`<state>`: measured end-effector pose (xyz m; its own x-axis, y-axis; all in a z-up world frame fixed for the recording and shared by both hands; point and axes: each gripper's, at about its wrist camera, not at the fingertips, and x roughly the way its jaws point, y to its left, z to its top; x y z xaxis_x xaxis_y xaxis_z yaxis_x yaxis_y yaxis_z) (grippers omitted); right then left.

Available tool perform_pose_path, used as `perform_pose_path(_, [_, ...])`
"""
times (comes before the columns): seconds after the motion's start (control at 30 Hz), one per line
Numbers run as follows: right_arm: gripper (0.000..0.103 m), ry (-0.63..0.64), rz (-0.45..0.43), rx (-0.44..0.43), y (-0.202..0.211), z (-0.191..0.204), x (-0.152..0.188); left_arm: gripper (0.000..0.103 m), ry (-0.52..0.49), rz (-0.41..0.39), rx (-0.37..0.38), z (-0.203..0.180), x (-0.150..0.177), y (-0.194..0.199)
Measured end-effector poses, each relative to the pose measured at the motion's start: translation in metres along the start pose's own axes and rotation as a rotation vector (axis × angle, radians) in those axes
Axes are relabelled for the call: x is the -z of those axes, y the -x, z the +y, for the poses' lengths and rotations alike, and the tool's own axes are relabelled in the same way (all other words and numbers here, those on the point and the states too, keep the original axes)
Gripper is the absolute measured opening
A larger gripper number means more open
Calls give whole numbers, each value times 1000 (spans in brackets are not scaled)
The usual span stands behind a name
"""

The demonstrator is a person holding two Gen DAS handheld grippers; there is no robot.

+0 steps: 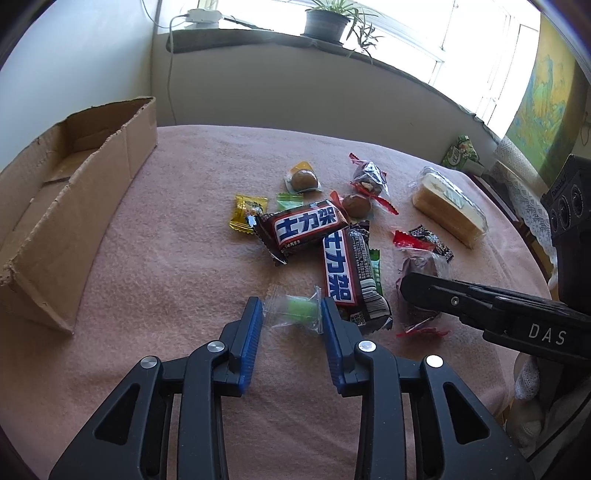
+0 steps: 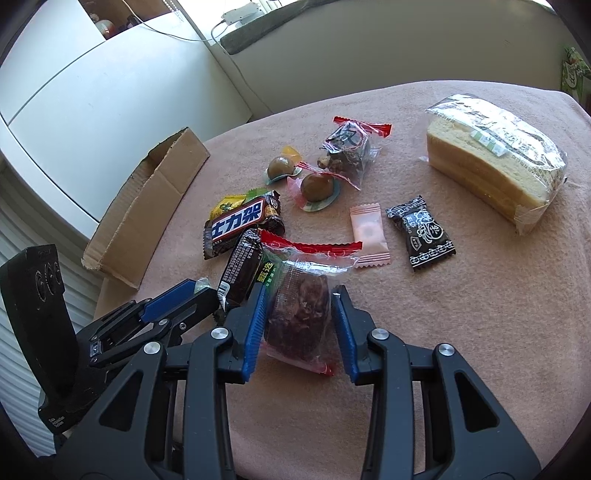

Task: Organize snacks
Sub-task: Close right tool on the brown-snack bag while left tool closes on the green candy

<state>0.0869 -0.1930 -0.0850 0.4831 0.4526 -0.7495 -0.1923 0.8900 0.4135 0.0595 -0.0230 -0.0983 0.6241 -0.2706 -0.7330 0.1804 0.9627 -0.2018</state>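
On the pink cloth (image 1: 177, 258): snacks scattered in a loose heap; open cardboard box (image 1: 74, 206) at the left edge, nothing visible inside
Left gripper (image 1: 291, 314): blue pads set on either side of a green candy in clear wrapper (image 1: 297, 309); wrapper ends touching both pads, candy lying on the cloth; jaws narrow, pads meeting only the crinkled ends — firmness of the pinch not certain
Right gripper (image 2: 299, 321): jaws part-open around a dark brown snack in a clear red-edged packet (image 2: 301, 310); left pad against the packet's edge, right pad just clear of it; packet flat on the cloth
Chocolate bars: one brown bar with blue lettering (image 1: 304, 229) lying crosswise; a second brown bar (image 1: 349, 273) running toward the left gripper, its lower end just beside the right-hand pad
Small sweets: yellow candy (image 1: 247, 214) touching the crosswise bar; two round brown pieces in wrappers (image 2: 317, 186) behind the bars; pink packet (image 2: 369, 236) and black packet (image 2: 421, 234) side by side, apart from the heap
Far side: wrapped sponge cake (image 2: 495, 158) on its own — well apart from both grippers; mixed-nut packet with red ends (image 2: 347, 147) near the round pieces
Windowsill: potted plant (image 1: 328, 18) beyond the table
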Motion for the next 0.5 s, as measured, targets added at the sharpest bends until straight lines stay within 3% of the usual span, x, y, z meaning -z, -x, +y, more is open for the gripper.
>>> perform_pose_path(0.13, [37,17,-3,11,-1,5,-2,20,17,-17,11,3,1,4])
perform_pose_path(0.5, [36,12,-48,16,18,5,-4,20,67,-58,22,14,-3,21])
